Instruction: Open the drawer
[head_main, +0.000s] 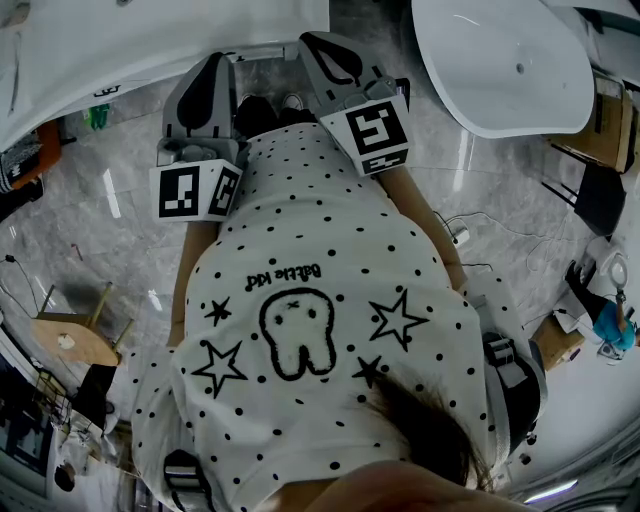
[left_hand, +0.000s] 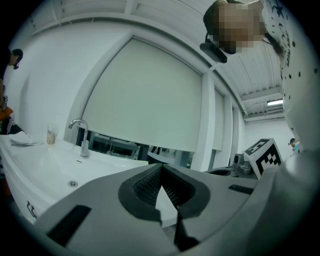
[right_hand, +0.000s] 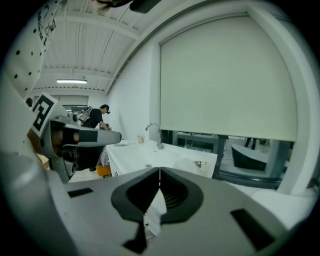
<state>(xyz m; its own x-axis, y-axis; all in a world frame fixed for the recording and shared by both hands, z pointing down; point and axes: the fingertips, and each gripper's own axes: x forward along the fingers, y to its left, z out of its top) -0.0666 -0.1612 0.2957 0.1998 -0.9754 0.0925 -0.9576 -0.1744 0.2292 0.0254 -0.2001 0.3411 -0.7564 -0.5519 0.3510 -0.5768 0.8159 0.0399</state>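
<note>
Plastic, matte grey, with ribbed dark pads (left_hand: 146, 188): left hand-held gripper (left_hand: 162, 166) and right hand-held gripper (right_hand: 160, 169) alike, each pressed together tip to tip and pinching nothing. Faced a smooth, glossy white tabletop (left_hand: 40, 160) with a curved chrome tap (left_hand: 81, 134) and a small round drain (left_hand: 73, 184). Could not make out the drawer for certain in any view.

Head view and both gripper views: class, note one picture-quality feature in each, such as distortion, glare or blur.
Head view: fisheye bending, with streaks of lamp glare on the glossy floor. Left gripper view: the window frame bows into an arc; dark corners. Right gripper view: same bowing; the ceiling light glows brightly.
</note>
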